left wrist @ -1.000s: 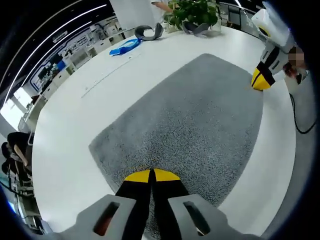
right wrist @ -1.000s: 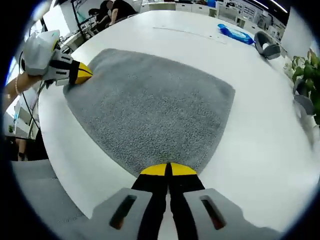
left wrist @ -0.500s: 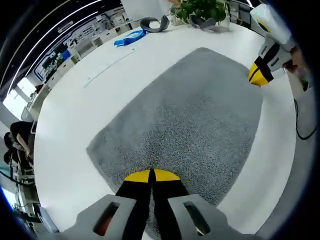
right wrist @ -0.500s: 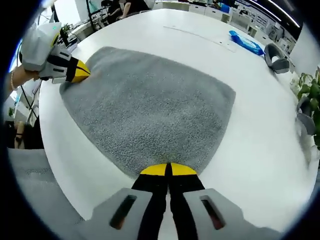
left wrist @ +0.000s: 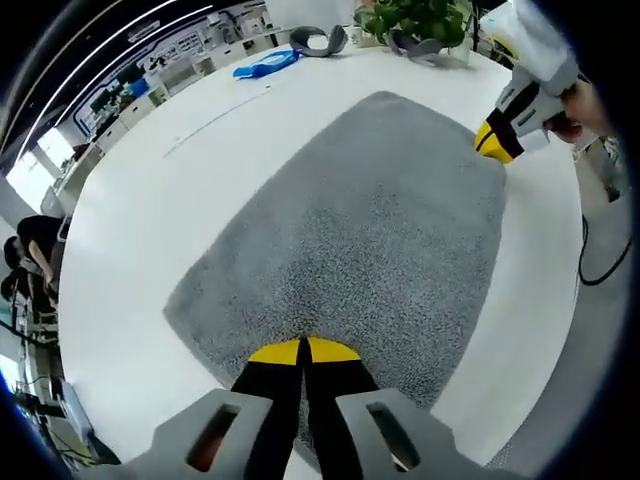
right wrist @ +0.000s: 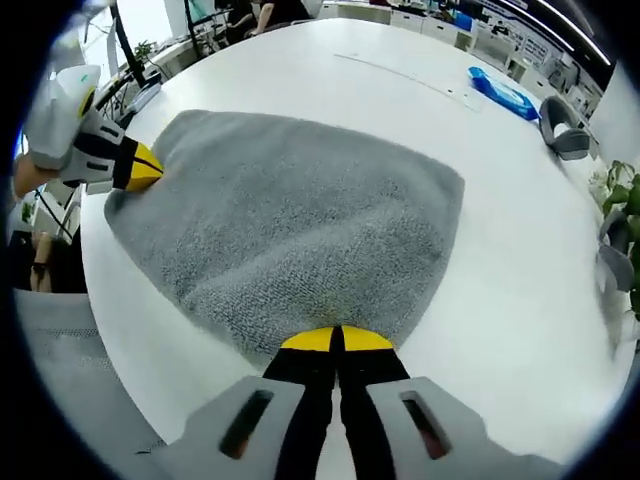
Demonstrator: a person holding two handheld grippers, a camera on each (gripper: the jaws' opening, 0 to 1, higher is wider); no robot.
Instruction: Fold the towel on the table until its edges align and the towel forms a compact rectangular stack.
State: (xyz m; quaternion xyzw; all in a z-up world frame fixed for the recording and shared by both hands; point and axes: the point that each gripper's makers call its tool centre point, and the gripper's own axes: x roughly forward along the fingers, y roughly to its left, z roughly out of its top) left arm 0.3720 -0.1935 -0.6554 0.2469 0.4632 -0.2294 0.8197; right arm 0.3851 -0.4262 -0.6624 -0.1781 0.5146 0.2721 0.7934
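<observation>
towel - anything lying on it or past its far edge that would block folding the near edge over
Nothing visible does. The towel is bare on top, and both grippers, left and right, are shut on its near corners. The blue object and plant sit well beyond the far edge.

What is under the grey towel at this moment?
The towel lies on the white table, bare around it. The left gripper and the right gripper each pinch a near corner. Whatever lies beneath the towel's middle is covered.
</observation>
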